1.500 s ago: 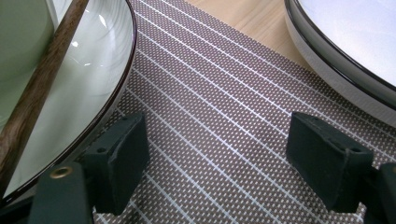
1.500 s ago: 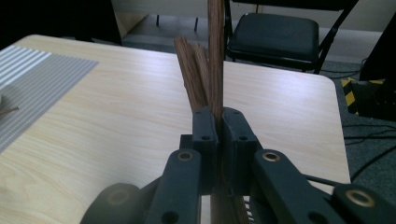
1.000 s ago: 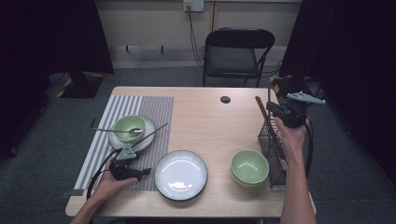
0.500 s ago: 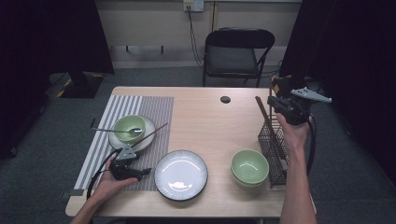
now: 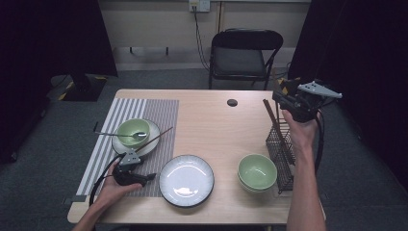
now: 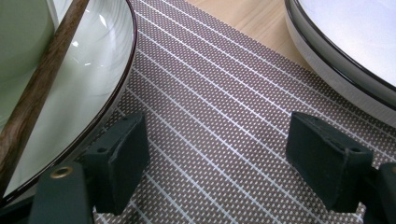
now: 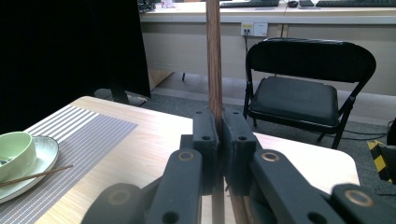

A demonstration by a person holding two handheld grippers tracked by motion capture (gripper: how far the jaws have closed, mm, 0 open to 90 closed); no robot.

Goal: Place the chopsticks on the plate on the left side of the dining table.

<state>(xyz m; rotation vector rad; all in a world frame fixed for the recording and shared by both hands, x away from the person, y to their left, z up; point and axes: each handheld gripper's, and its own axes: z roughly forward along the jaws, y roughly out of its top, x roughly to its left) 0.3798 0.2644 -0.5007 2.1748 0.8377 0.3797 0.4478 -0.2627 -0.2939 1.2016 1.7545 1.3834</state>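
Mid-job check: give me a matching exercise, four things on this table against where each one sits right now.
Things:
1. dark wooden chopstick
2. metal spoon
3. large white plate with a dark rim
4. black wire mesh caddy

Places:
A. at the table's right edge
B. between the placemat and the lone green bowl
C. clamped upright in the right gripper
D. across the green bowl on the small plate

Pairs: 1-C, 2-D, 3-B, 4-A
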